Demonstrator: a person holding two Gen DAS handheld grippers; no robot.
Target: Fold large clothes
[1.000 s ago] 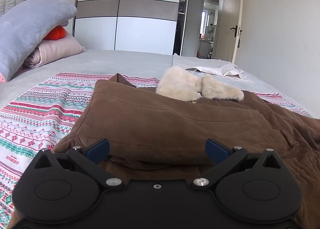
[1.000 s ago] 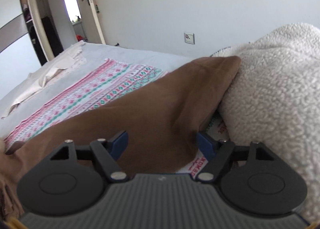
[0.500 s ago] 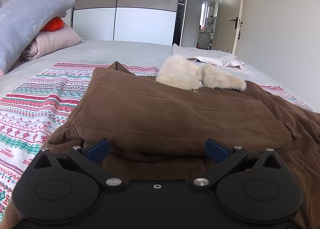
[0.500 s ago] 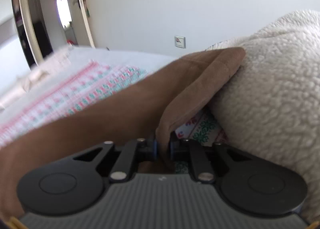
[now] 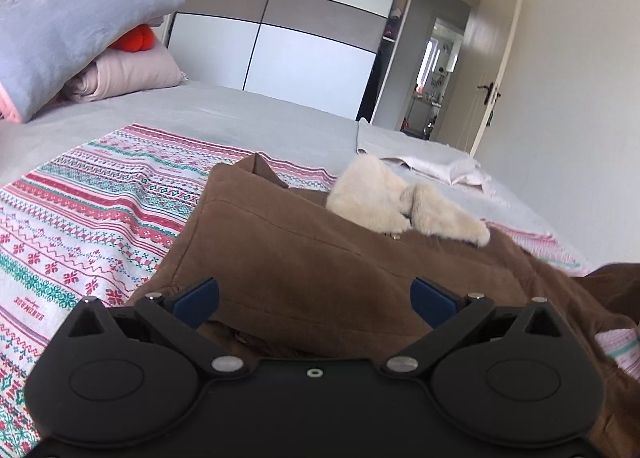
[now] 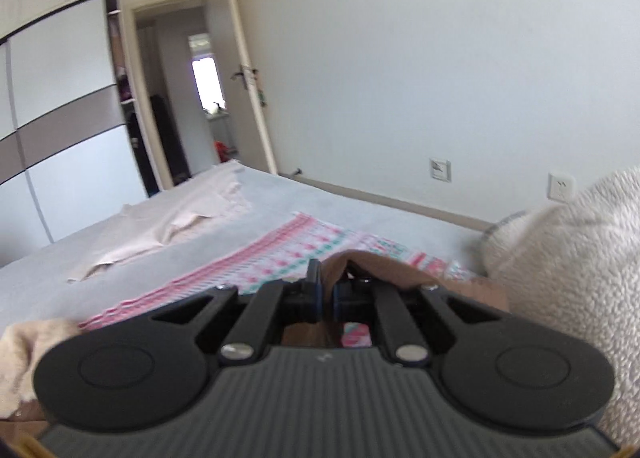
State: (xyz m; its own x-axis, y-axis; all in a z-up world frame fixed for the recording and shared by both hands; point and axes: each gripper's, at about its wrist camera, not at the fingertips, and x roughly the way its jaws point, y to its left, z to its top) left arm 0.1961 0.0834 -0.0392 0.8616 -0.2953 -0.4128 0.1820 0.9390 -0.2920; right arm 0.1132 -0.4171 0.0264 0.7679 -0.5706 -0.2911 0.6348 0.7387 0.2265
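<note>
Brown coat (image 5: 340, 270) with its cream fleece collar (image 5: 404, 206) lies partly folded on the bed (image 5: 240, 114), directly ahead of my left claw (image 5: 314, 294), over a striped patterned blanket (image 5: 100, 218). The left claw stands wide, its blue pads apart and gripping nothing, poised over the near edge of the folded panel. My right claw (image 6: 326, 294) has just been closing and now pinches a brown flap of the coat between its pads; the fabric bunches up over the fingertips.

I judge the step in hand to be lifting this free edge to carry it across the body of the coat for the next fold. The next move calls for keeping the pinch firm while I swing the flap over, and for bringing the left claw down to steady or take the matching edge, so the fold lands square.

Just right of the right claw a thick white fleece mass (image 6: 568, 250) crowds in, which could catch the flap. Beyond it lies a beige cloth (image 6: 168, 226) on the grey sheet, well clear. Far left of the left claw sit stacked pillows (image 5: 72, 46), out of the way.
</note>
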